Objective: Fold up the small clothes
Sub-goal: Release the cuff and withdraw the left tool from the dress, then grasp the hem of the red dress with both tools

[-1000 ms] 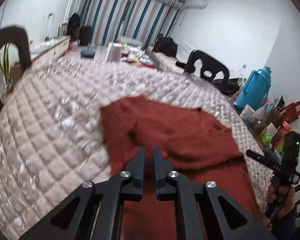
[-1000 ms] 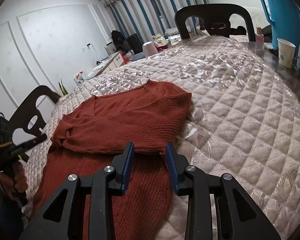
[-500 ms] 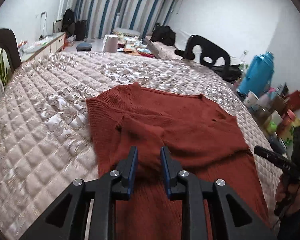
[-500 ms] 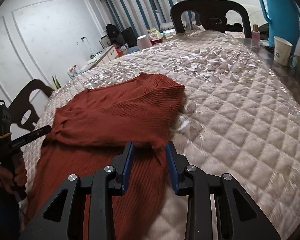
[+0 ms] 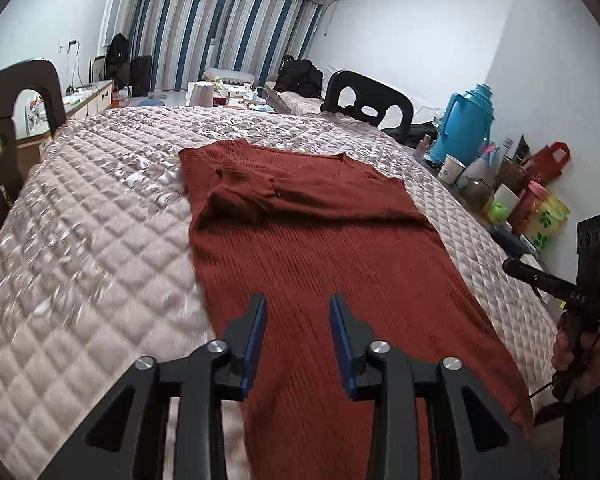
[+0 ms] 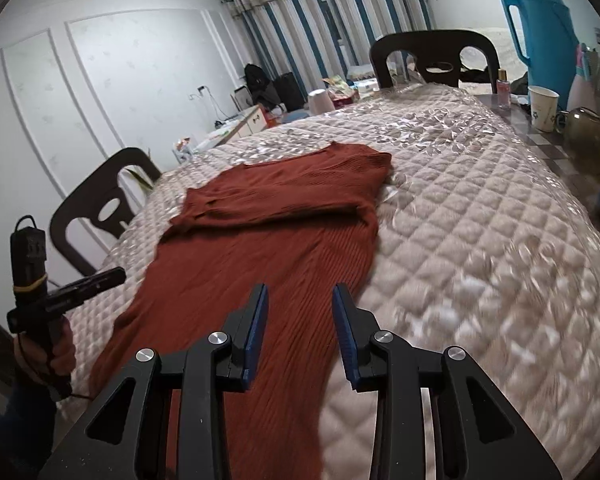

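Sweater (image 5: 320, 240): rust-red knit, lying flat and lengthwise on the quilted cover (image 5: 100, 240) of the worktop, hem end towards the near edge, neck end towards the far side.
Sleeves: both folded across the chest, making a thick band over the upper part; the lower body lies in a single smooth layer.
Left tongs (image 5: 296, 340): jaws apart with a clear gap, and they have just been opening; nothing between the blue pads, only the sweater's lower body seen beyond them. They hang above the cloth near its left edge, no pad pressing on it.
Right tongs (image 6: 300, 332): jaws parted about as much, empty, poised over the sweater's lower body close to its right edge.
Hands: in the right wrist view, the left hand (image 6: 44, 352) grips its handle off the worktop's near left corner; in the left wrist view, the right hand (image 5: 580, 356) holds its handle off the near right side.
Worktop's right edge: a blue flask (image 5: 466, 124), a paper cup (image 5: 451, 168) and other small clutter, well apart from the sweater.
Chairs: one dark chair (image 5: 368, 100) at the far side, another (image 6: 104, 204) at the left side.
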